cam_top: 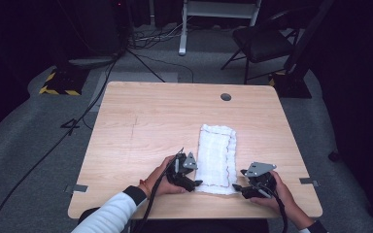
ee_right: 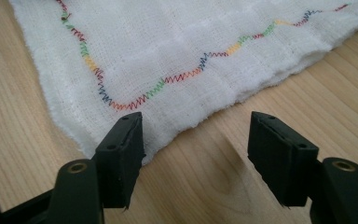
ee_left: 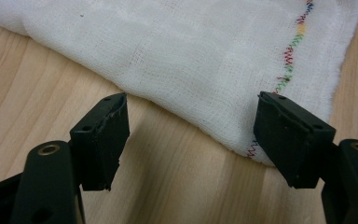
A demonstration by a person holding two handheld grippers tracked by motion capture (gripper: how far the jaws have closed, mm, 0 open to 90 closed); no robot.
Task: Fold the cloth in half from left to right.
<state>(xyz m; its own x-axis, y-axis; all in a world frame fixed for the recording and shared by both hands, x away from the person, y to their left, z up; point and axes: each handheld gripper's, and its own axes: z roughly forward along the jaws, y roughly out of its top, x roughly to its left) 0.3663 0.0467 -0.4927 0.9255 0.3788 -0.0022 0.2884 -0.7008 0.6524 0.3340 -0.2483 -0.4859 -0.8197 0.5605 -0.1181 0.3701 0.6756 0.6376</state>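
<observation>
A folded white gauze cloth [cam_top: 217, 158] with multicoloured zigzag stitching lies lengthwise on the wooden table [cam_top: 145, 121]. My left gripper [cam_top: 195, 183] sits at the cloth's near left corner, jaws open, the cloth [ee_left: 191, 56] edge just past its fingertips [ee_left: 106, 135]. My right gripper [cam_top: 237, 188] is at the near right corner, also open. In the right gripper view the cloth [ee_right: 177, 51] corner lies beside the left fingertip [ee_right: 121, 154], and bare wood shows between the jaws. Neither gripper holds anything.
The table has a round cable hole [cam_top: 226, 97] near its far edge. Beyond it stand a black chair [cam_top: 264, 43] and a white frame [cam_top: 218, 14], with cables on the grey floor. Bare wood spreads left of the cloth.
</observation>
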